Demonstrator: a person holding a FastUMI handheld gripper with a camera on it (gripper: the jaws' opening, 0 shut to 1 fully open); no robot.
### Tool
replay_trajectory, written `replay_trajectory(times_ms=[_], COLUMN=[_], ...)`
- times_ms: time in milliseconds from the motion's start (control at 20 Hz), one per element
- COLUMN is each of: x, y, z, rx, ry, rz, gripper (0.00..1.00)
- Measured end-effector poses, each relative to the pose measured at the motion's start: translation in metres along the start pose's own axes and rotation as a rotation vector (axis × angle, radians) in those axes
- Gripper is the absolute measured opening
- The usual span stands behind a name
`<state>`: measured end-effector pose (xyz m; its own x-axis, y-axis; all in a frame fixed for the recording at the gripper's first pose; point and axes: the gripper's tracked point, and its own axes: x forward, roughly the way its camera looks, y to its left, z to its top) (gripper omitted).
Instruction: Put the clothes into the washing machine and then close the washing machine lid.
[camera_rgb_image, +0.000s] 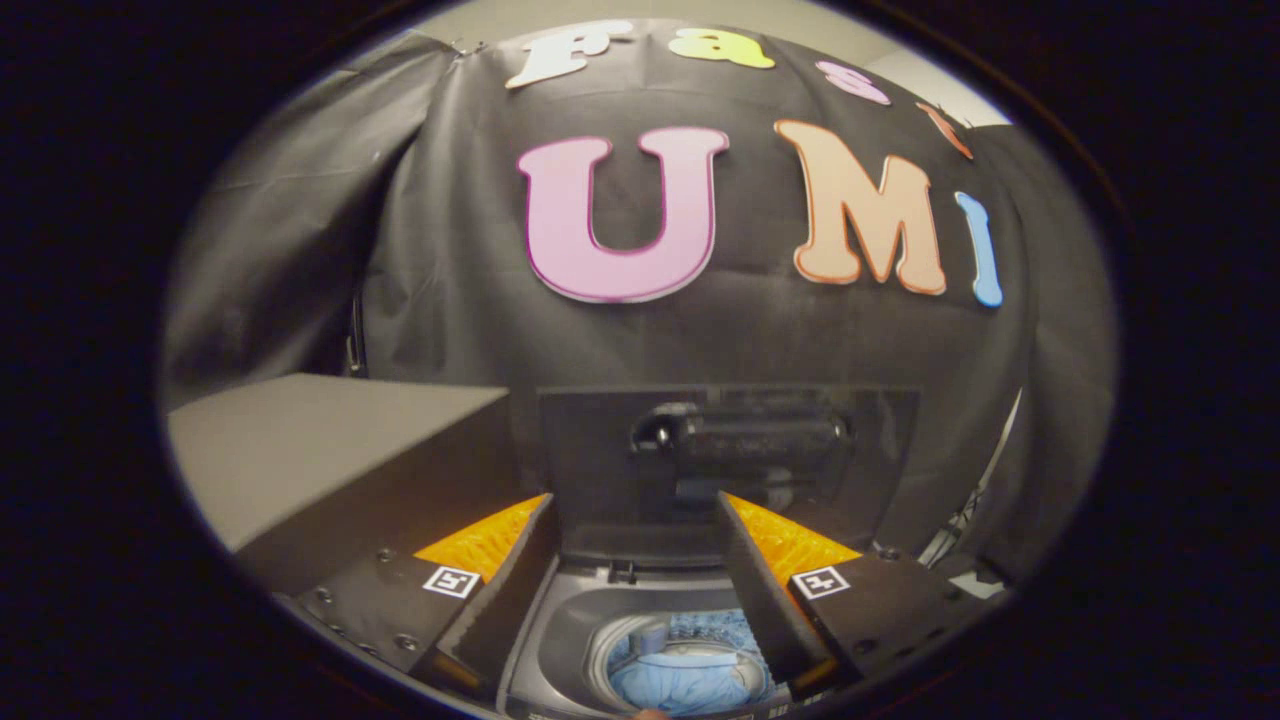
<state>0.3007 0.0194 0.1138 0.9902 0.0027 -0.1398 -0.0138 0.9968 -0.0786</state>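
Light-blue cloth clothes (685, 675) already inside grey top-loading washing machine (560, 640) drum, below spread, empty gripper (635, 520). Dark flat lid (730, 450) upright beyond fingertips (closing remains).

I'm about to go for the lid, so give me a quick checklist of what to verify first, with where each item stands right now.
1. Clothes in the drum: blue clothes lie inside the washing machine tub. Ok.
2. Nothing draped over the tub rim: none seen on the part in view, but the near edge is cut off. Cannot tell.
3. Lid upright: it stands open beyond the fingers, handle facing the gripper. Ok.
4. Gripper free: fingers spread apart, holding nothing. Ok.
5. Path to the lid: nothing lies between the fingers and the lid. Ok.
6. Grey box beside the machine: sits off to the side of the lid. Ok.
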Motion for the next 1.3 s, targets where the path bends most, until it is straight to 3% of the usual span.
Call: replay_trajectory(times_ms=[300,550,650,900,1050,1150,1300], x=[0.006,0.022,0.035,0.089,0.119,0.131,0.154], y=[0.002,0.012,0.011,-0.009,-0.021,-0.046,-0.072], z=[0.091,0.130,0.139,0.126,0.106,0.098,0.068], rx=[0.015,0.042,-0.008,-0.215,-0.209,-0.216,-0.180], ry=[-0.185,-0.268,-0.288,-0.267,-0.221,-0.185,-0.114], rz=[0.016,0.069,0.063,-0.034,-0.017,-0.083,-0.095], gripper=[0.97,0.96,0.97,0.97,0.97,0.97,0.97])
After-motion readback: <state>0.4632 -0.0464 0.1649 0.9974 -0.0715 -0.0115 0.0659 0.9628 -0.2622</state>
